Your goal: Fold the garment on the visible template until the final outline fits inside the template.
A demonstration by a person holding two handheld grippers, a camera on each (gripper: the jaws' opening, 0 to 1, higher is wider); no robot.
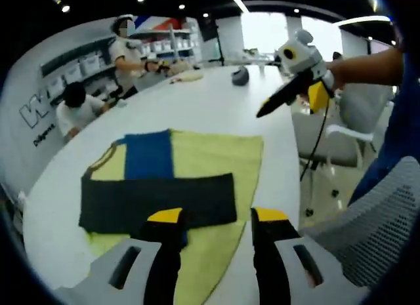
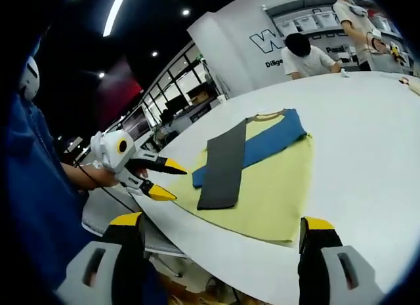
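Observation:
A yellow garment lies flat on the white round table, with a blue band running down from its neckline. A dark grey rectangle lies across the garment and over the blue band. My left gripper hovers open just short of the garment's near edge, holding nothing. In the right gripper view the garment, blue band and dark rectangle sit ahead of my right gripper, which is wide open and empty near the table edge. The left gripper shows there too, open.
The right gripper is held in the air over the table's right side. Two people work at the far edge, near a cloth pile and a dark object. White chairs and a mesh chair stand to the right.

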